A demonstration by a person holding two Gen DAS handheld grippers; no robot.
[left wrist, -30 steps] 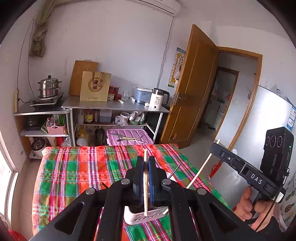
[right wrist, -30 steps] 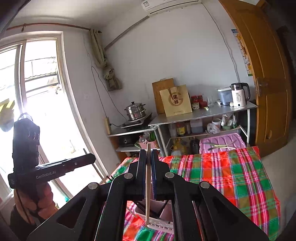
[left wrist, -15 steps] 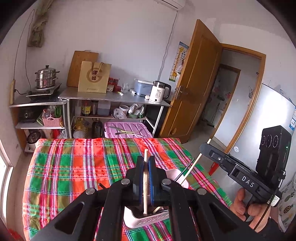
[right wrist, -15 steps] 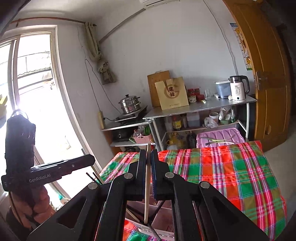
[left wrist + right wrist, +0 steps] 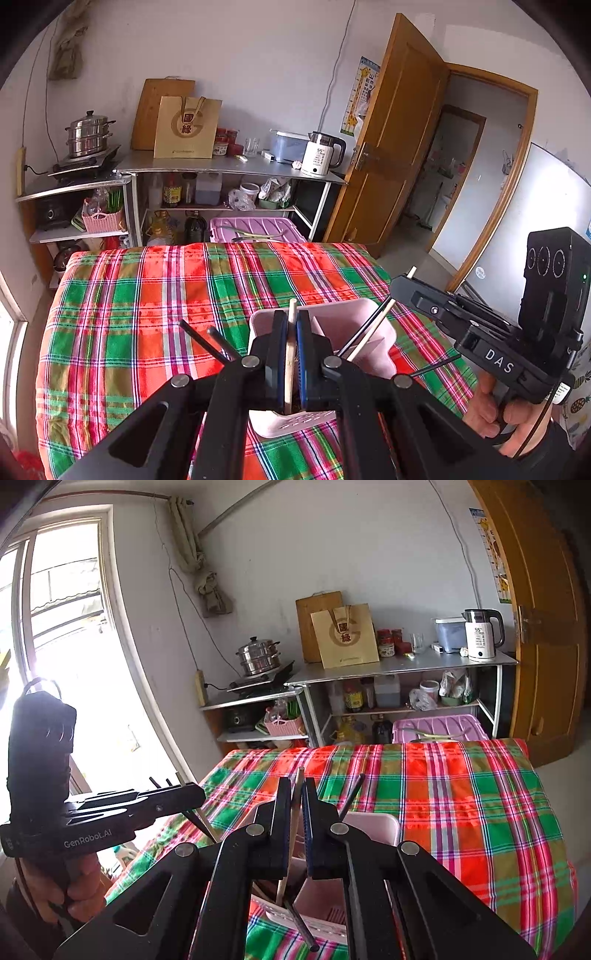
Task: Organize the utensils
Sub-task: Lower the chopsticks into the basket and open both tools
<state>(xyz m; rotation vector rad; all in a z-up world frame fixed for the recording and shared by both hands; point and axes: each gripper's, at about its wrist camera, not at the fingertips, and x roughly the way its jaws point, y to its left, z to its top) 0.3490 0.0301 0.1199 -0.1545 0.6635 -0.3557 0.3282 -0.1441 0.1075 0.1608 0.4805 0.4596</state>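
A pink utensil holder (image 5: 351, 317) stands on the plaid tablecloth (image 5: 155, 302), with several black chopsticks (image 5: 201, 341) leaning out of it. My left gripper (image 5: 291, 317) is shut on a pale wooden chopstick (image 5: 290, 362) held upright, its lower end down inside the holder. To the right, my right gripper (image 5: 397, 286) grips a second wooden chopstick (image 5: 373, 332) slanting into the holder. In the right wrist view my right gripper (image 5: 297, 786) is shut on that chopstick (image 5: 293, 827) above the holder (image 5: 373, 823). My left gripper (image 5: 195, 794) is at the left, a hand on its handle.
Behind the table a metal shelf (image 5: 229, 168) carries a white kettle (image 5: 321, 153), a paper bag (image 5: 186, 127) and a steel pot (image 5: 88, 134). A purple bin lid (image 5: 258, 229) lies past the far table edge. A wooden door (image 5: 391, 140) is open at right, a window (image 5: 62, 646) at left.
Both grippers have sunk toward the pink holder with their chopsticks. The holder now sits closer and higher in both views, and the chopstick ends reach into it.
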